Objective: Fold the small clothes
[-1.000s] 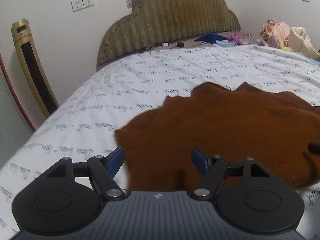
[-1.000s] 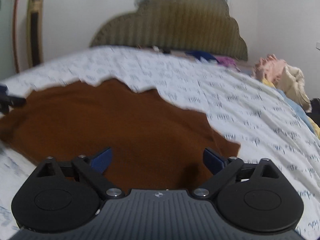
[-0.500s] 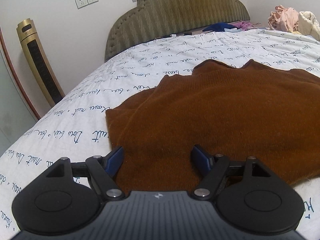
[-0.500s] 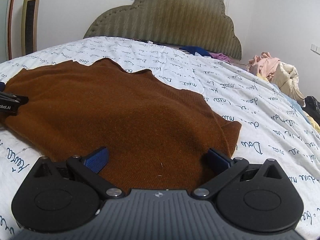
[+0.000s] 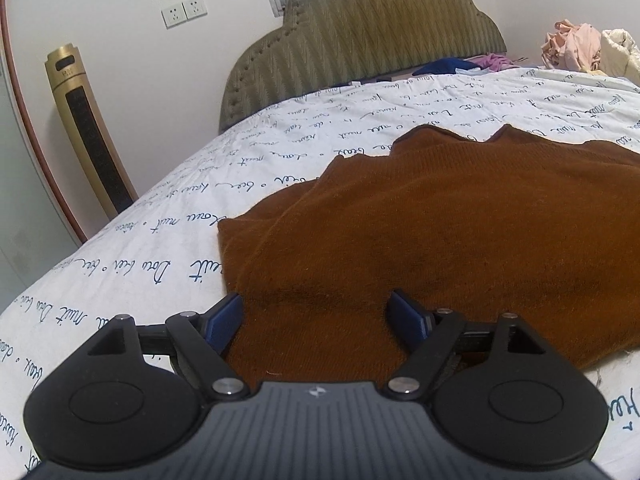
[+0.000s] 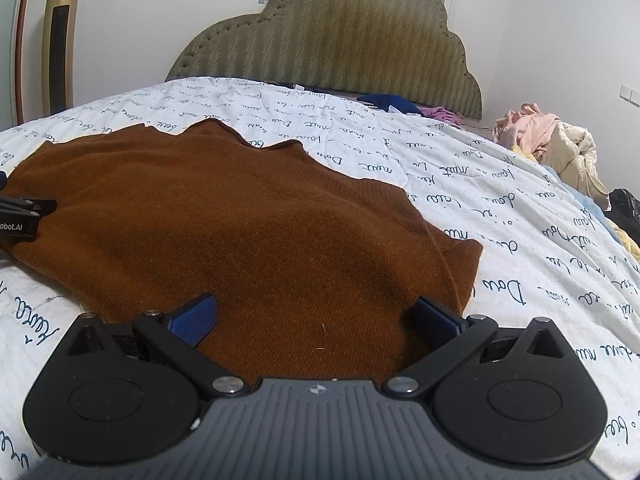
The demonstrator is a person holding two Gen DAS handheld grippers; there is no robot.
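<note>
With my left claw [image 5: 316,314] and right claw [image 6: 316,316] both released over the near hem of the rust-brown knitted sweater [image 5: 440,232] spread flat on the script-printed bed [image 5: 168,248], I should pinch both corners evenly before lifting.

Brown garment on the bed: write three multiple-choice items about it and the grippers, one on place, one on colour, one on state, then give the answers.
1. Where does the garment lie?
A. On the printed bedsheet
B. On the headboard
C. On the clothes pile

2. What colour are the gripper pads?
A. Red
B. Blue
C. Green

3. How do the left gripper and right gripper stand?
A. Both shut on cloth
B. One open, one shut
C. Both open over the near edge

Answers: 1 A, the garment is spread flat on the sheet with script print. 2 B, blue pads show on both grippers. 3 C, each view shows wide-apart fingers with cloth between them, ungripped.
</note>
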